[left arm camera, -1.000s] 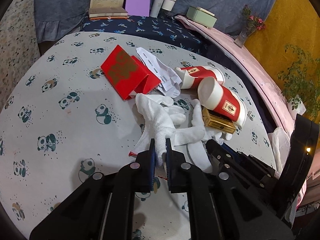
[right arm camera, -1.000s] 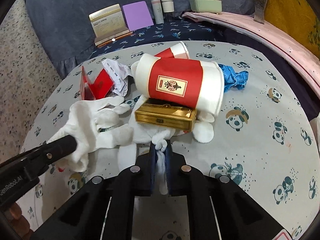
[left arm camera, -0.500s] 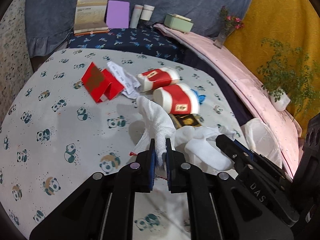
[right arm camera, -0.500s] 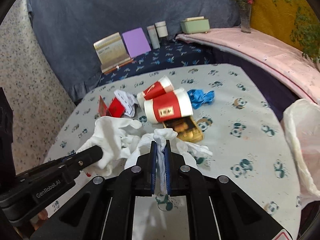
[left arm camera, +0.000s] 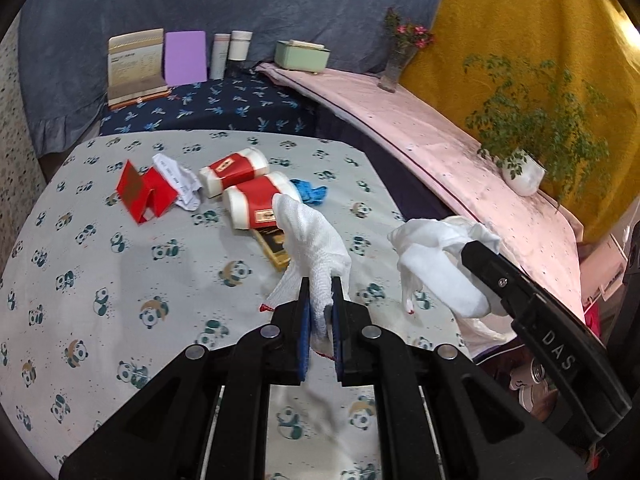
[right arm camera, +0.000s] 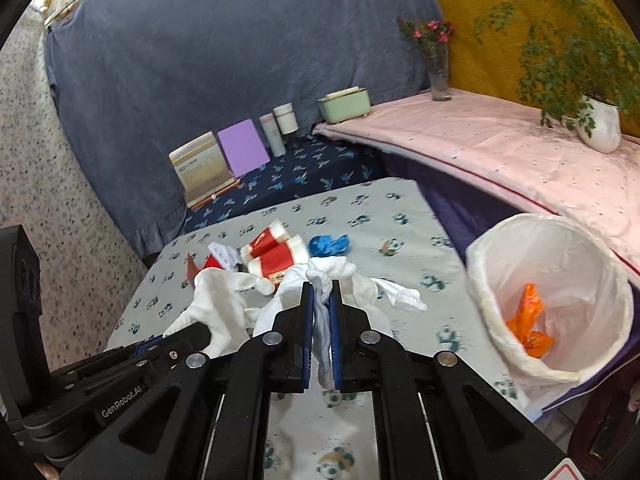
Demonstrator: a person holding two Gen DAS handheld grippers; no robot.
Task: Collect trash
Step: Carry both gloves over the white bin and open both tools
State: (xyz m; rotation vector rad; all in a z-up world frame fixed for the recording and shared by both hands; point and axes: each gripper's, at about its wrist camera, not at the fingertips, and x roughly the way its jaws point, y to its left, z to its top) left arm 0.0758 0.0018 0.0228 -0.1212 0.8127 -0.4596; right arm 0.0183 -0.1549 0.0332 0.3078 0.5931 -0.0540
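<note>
While both tongs are clamped, we count two white gloves, one per hand. Left tongs (left arm camera: 319, 312) pinch the cuff of the first white glove (left arm camera: 310, 236), which hangs lifted above the bench (left arm camera: 120, 272). Right tongs (right arm camera: 320, 312) grip the second white glove (right arm camera: 340, 276) the same way; in the left view it shows at 3 o'clock (left arm camera: 436, 256), held off the bench surface.

On the bench we count two red-and-white paper cups: one (left arm camera: 256, 204) lying on its side just behind the first glove, the other (left arm camera: 234, 170) at 11 o'clock of it, the two side by side, contact unclear. One gold box (left arm camera: 274, 246) lies partly under the nearer cup. One red folded carton (left arm camera: 144, 192) sits at 10 o'clock, with one crumpled white receipt (left arm camera: 178, 178) touching it. One blue crumpled wrapper (left arm camera: 310, 191) lies just right of the cups.

One bin lined with a white bag (right arm camera: 500, 332) stands at 3 o'clock of the right tongs, off the bench edge, with one orange wrapper (right arm camera: 528, 320) inside.

Far side at 12 o'clock, on the dark blue cloth: one gold card stand (left arm camera: 136, 66), one purple card (left arm camera: 186, 58), two white bottles (left arm camera: 230, 54), one green box (left arm camera: 302, 54). We count one flower vase (left arm camera: 396, 64) and one potted plant (left arm camera: 520, 176) on the pink shelf.
</note>
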